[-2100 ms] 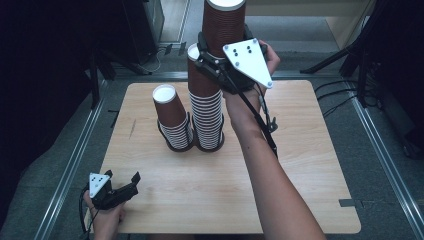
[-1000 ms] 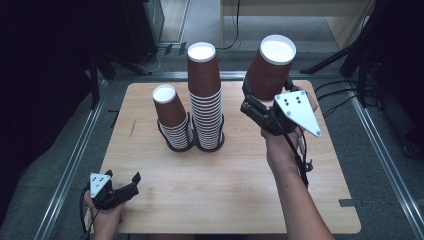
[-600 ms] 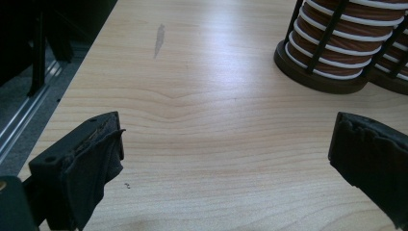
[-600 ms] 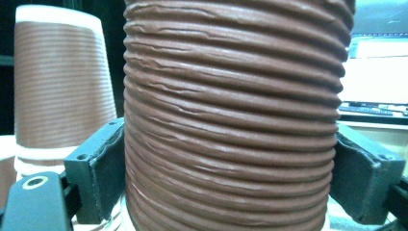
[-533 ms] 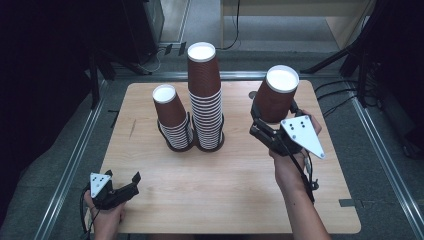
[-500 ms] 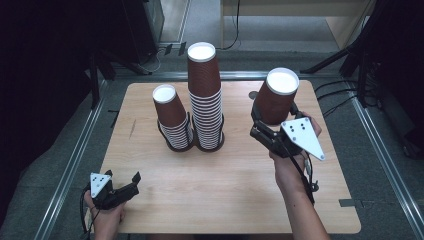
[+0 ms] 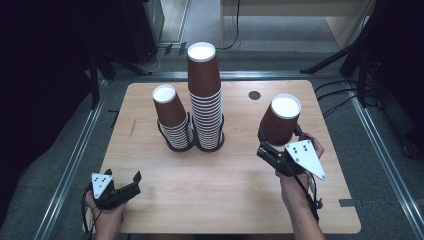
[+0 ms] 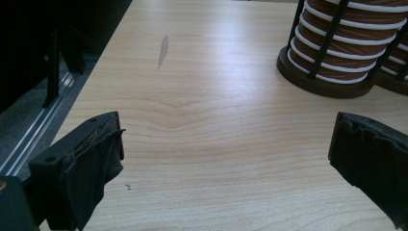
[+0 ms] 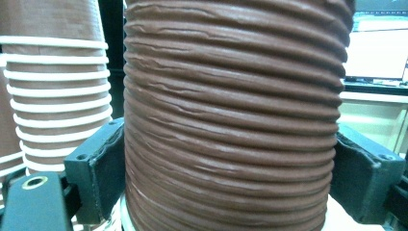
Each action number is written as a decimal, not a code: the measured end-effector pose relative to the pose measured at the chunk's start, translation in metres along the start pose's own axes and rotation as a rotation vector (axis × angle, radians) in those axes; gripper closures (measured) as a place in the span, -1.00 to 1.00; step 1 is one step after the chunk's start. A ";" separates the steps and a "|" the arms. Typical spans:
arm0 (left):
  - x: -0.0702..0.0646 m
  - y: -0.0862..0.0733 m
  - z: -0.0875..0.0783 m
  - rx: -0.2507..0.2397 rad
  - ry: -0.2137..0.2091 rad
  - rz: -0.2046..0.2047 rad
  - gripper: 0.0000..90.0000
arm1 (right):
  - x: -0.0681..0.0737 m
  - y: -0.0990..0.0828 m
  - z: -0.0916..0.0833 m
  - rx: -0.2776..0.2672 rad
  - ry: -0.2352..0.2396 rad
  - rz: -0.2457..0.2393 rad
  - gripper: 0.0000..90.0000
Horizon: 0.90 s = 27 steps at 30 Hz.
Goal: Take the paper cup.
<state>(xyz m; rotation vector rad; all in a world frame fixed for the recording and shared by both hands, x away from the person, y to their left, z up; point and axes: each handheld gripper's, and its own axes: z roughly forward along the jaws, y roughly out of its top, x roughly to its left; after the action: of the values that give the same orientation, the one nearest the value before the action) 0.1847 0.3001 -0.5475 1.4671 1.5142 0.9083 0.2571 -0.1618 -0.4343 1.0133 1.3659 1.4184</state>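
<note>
The right gripper [image 7: 272, 146] clamps 1 ribbed brown paper cup [image 7: 280, 120], upside down, at the right side of the wooden table [image 7: 230, 200], well apart from 2 nested cup stacks [image 7: 205, 95] in black wire holders. Setting it down flat looks next. The left gripper [image 7: 120, 186] rests wide open, empty, near the front edge.

No readable text, label, brand or number is found in any of the views. The ribbed brown paper cups [image 7: 279, 122] are printed with nothing, and the wooden tabletop [image 7: 220, 175] is likewise left unmarked by writing or signs.
</note>
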 end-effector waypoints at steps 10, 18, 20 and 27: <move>-0.014 0.005 0.000 -0.039 -0.014 0.026 -1.00 | -0.012 -0.023 -0.015 0.030 -0.010 0.005 -0.72; -0.032 0.015 0.003 -0.064 -0.049 0.031 -1.00 | -0.017 -0.041 -0.024 0.054 -0.008 0.009 -0.72; -0.038 0.018 0.003 -0.071 -0.060 0.038 -1.00 | -0.017 -0.046 -0.025 0.060 -0.008 0.020 -0.72; -0.062 0.031 0.013 -0.094 -0.102 0.075 -1.00 | -0.011 -0.058 -0.023 0.096 0.016 -0.015 -0.72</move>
<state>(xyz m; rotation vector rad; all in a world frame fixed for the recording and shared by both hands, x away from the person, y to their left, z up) 0.2083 0.2391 -0.5201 1.4873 1.3326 0.9220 0.2417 -0.1786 -0.4928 1.0528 1.4620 1.3640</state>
